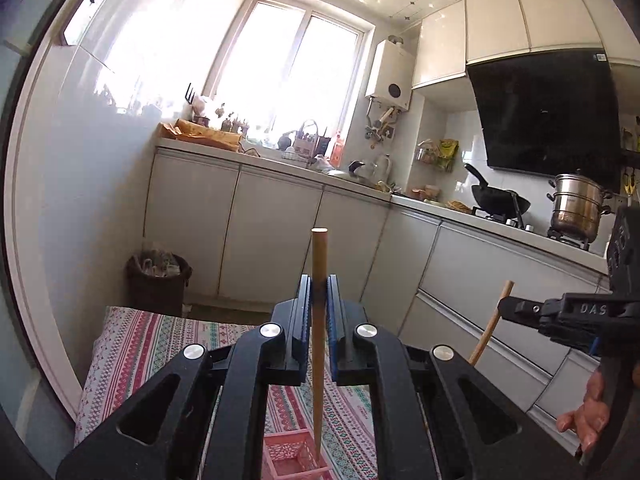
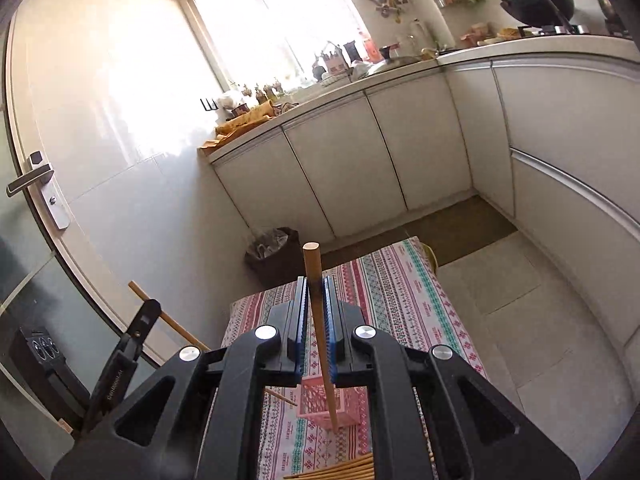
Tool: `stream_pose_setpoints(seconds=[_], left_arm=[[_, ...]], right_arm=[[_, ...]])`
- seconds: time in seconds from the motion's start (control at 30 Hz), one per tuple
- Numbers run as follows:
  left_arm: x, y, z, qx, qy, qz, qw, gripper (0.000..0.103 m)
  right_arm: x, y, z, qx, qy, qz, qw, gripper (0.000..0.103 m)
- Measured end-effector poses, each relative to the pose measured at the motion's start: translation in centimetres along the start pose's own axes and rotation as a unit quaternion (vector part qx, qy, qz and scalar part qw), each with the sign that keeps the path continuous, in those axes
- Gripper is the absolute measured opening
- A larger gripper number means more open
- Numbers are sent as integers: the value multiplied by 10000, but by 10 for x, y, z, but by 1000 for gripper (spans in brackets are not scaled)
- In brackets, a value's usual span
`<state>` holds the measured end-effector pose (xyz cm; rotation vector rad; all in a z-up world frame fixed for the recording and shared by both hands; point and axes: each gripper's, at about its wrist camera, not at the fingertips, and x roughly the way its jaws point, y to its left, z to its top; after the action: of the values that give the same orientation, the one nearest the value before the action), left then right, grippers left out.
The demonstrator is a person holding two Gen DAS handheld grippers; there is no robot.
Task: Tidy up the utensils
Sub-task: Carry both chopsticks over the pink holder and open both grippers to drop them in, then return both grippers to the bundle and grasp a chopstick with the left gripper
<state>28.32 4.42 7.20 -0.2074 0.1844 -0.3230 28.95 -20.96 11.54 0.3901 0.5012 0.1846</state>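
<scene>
A bright kitchen with white cabinets (image 2: 360,152) lies beyond my patterned table (image 2: 400,292). My left fingers (image 1: 319,292) pinch one wooden chopstick (image 1: 319,256) upright; my right fingers (image 2: 316,292) clamp another chopstick (image 2: 311,264). Below both sits the pink basket (image 2: 316,404), loose chopsticks (image 2: 340,470) nearer, a bin (image 2: 272,252) beyond.

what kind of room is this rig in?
A home kitchen, most likely. A wok and a steel pot sit on a gas stove under a black range hood, with white cabinets along the counter. The work surface is a small table with a patterned cloth.
</scene>
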Motion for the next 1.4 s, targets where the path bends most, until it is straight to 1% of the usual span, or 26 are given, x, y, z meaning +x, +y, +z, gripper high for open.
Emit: stream_pose_setpoints(seconds=[0.07, 0.17, 0.23, 0.3, 0.43, 0.53, 0.6, 0.7, 0.8, 0.93, 0.97, 1.03, 1.1, 1.13, 1.2, 1.23, 1.3, 1.33, 1.37, 1.4], left_arm=[[15, 5, -11, 31, 92, 115, 9999, 7], [37, 13, -28, 4, 399, 256, 9989, 8], [42, 19, -35, -81, 539, 271, 9981, 11], [41, 22, -35, -124, 555, 327, 9978, 18], [25, 22, -24, -155, 329, 368, 9987, 22], [12, 22, -12, -235, 140, 449, 9986, 26], [1, 23, -4, -308, -32, 443, 9985, 31], [-11, 23, 5, -350, -197, 439, 9982, 34], [-16, 22, 9, -364, -264, 423, 9981, 35], [-18, 25, 10, -359, -248, 449, 9980, 35], [-17, 26, 9, -362, -235, 452, 9980, 35], [-17, 26, 8, -352, -208, 466, 9981, 37], [-18, 27, 8, -354, -205, 482, 9980, 41], [-19, 27, 8, -357, -205, 489, 9980, 42], [-20, 27, 7, -363, -199, 486, 9980, 51], [-19, 26, 7, -356, -183, 471, 9981, 54], [-18, 24, 4, -299, -107, 376, 9988, 69], [-17, 21, 3, -240, -44, 301, 9993, 73], [-16, 18, 0, -153, 20, 222, 9996, 82], [-15, 14, -2, -46, 92, 115, 9999, 86]], right_arm=[[15, 4, -2, -93, -18, 45, 9999, 8], [32, 8, -3, -150, 32, 116, 9998, 8], [44, 10, -7, -165, 92, 156, 9997, 8], [52, 12, -10, -198, 122, 156, 9996, 8], [65, 16, -18, -200, 244, 173, 9994, 8], [73, 20, -24, -316, 286, 131, 9990, 8], [78, 23, -27, -373, 297, 122, 9988, 8], [89, 25, -35, -437, 331, 96, 9985, 8], [103, 23, -45, -441, 460, 58, 9980, 8], [122, 19, -56, -414, 638, -32, 9971, 13], [125, 17, -59, -385, 672, -55, 9970, 17], [128, 13, -62, -252, 714, -51, 9971, 44], [127, 7, -63, -89, 631, -53, 9980, 52], [125, 3, -64, -29, 589, -76, 9982, 54], [119, -5, -65, 123, 489, -144, 9986, 68], [115, -11, -66, 228, 417, -172, 9987, 71], [104, -25, -69, 467, 264, -270, 9982, 83], [99, -32, -71, 568, 199, -338, 9976, 85], [93, -41, -75, 642, 155, -422, 9969, 88], [87, -49, -80, 686, 144, -526, 9962, 91]])
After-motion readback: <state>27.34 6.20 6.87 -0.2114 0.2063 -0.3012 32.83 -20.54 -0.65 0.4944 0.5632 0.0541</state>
